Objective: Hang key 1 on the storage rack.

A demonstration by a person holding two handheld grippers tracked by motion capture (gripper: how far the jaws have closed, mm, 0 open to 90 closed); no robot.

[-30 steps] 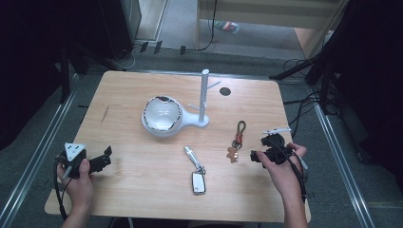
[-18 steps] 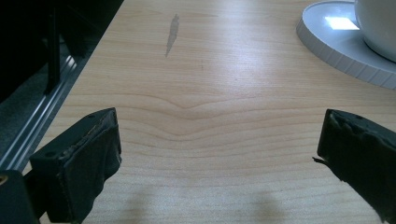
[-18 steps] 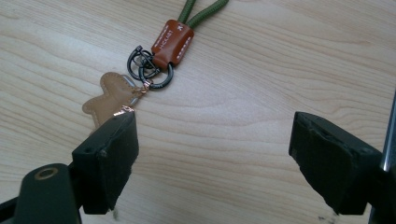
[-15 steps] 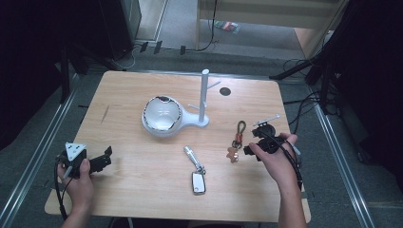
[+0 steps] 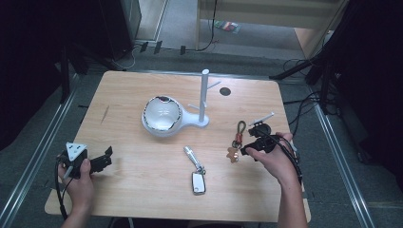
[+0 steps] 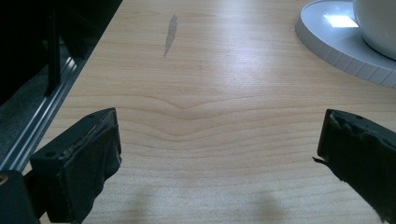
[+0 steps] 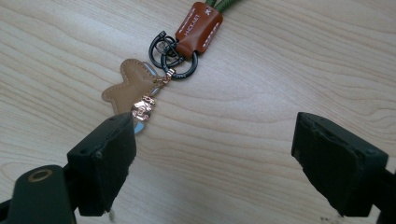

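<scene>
A keychain (image 5: 236,140) with a green cord, a brown leather tag (image 7: 198,23), dark rings and a tan figure charm (image 7: 128,86) lies flat on the wooden table (image 5: 123,95). My right gripper (image 5: 248,142) hovers just right of it, pointing at it. In the right gripper view the gripper (image 7: 215,135) is open; its jaws have just been opening and only bare wood lies between them, while the charm's lower end sits behind the left jaw. My left gripper (image 5: 105,159) rests open at the table's front left, over bare wood (image 6: 219,126).
A white dish (image 5: 161,116) joined to an upright white peg post (image 5: 204,95) stands mid-table; its rim (image 6: 336,42) shows in the left gripper view. A car key fob (image 5: 198,182) on a silver piece lies near the front. A dark round hole (image 5: 225,91) is behind.
My right hand has moved left and slightly away from the person, bringing its gripper up beside the keychain. The left hand and the objects have stayed put.
</scene>
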